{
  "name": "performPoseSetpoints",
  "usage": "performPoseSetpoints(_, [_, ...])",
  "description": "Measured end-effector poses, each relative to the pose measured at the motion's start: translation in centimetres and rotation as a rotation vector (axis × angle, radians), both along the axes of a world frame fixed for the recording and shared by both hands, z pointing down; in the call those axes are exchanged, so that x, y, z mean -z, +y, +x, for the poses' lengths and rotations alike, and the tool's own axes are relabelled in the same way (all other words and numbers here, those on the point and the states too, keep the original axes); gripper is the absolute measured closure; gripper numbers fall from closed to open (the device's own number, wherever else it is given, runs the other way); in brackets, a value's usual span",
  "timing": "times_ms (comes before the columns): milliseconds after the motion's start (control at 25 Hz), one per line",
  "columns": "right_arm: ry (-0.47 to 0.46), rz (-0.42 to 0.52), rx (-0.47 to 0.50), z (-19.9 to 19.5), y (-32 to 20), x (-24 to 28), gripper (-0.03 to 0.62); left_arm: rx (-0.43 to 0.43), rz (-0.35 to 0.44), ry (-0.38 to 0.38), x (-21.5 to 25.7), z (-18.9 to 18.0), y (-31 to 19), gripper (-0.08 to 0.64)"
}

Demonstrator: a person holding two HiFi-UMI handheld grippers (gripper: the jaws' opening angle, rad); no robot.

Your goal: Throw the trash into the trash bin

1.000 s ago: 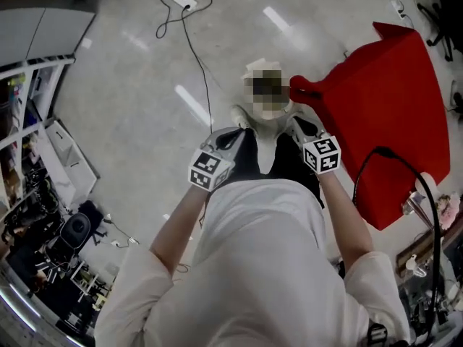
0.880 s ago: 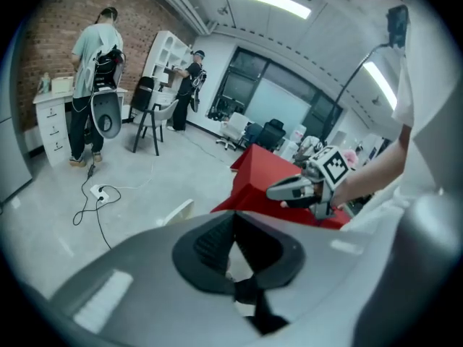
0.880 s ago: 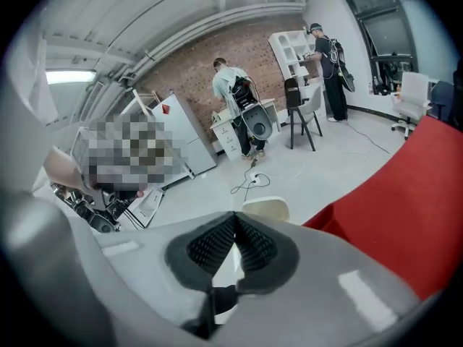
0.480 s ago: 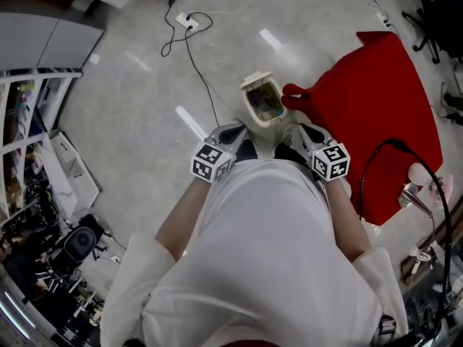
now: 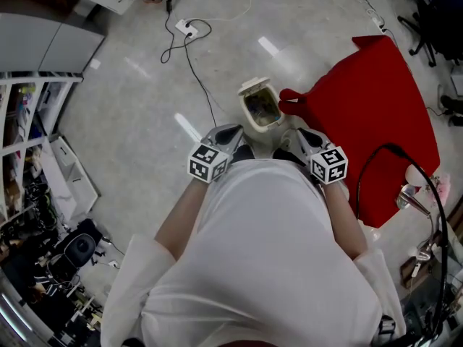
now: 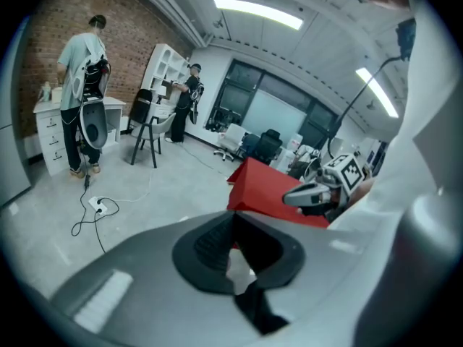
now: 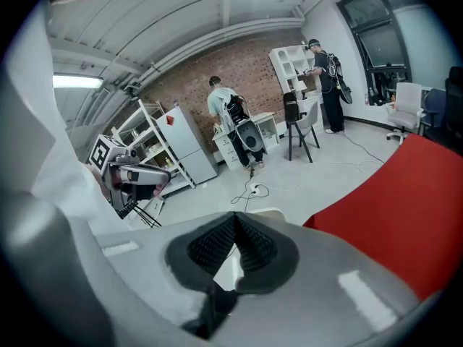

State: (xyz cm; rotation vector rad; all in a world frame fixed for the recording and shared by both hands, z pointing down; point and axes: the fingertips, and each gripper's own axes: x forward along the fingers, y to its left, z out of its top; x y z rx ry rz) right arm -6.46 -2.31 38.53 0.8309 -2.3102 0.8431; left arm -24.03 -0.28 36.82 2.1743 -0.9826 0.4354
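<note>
Trash bin sits on the floor, straight ahead of the person, with its lid flipped open at the far end. Its long axis runs away from the person and the opening faces up. There's something dark-greenish inside, but I can't pick out single pieces. A red cloth lies just beside the bin on its right, one corner right at the rim. Touching or not, can't tell.

The left hand-held gripper and right hand-held gripper are both held out in front of the white shirt, pointing forward and down. The bin lies between their two lines, a bit beyond the tips and lower than both. Neither is clearly nearer; it's roughly even.

Left: the jaw tips are pinched together. Only floor, a bit of red and something pale show through the gap behind the tips, so nothing is gripped. Right: the same, closed to the tip and empty, with the bin's pale rim showing past the jaws.

No loose trash is visible near the bin or in either gripper. Judgement: there's nothing in hand to drop. Any next piece would have to be fetched first, then carried over the opening from the near side. Risk: a cable trails on the floor left of the bin.
</note>
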Motion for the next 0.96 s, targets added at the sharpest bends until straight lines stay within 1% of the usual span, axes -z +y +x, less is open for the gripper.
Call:
performPoseSetpoints(280, [-0.014,0.003,-0.005,0.2,0.0,0.1,0.592,-0.002,0.000,-0.001,-0.3,0.4,0.2,0.555])
performPoseSetpoints(640, [-0.013,0.008,-0.025,0.2,-0.4,1.0,0.592,-0.007,0.004,0.005,0.1,0.0,-0.2,0.555])
performPoseSetpoints(960, [-0.005,0.014,-0.041,1.2,0.2,2.2,0.592,-0.014,0.013,0.005,1.3,0.7,0.2,0.555])
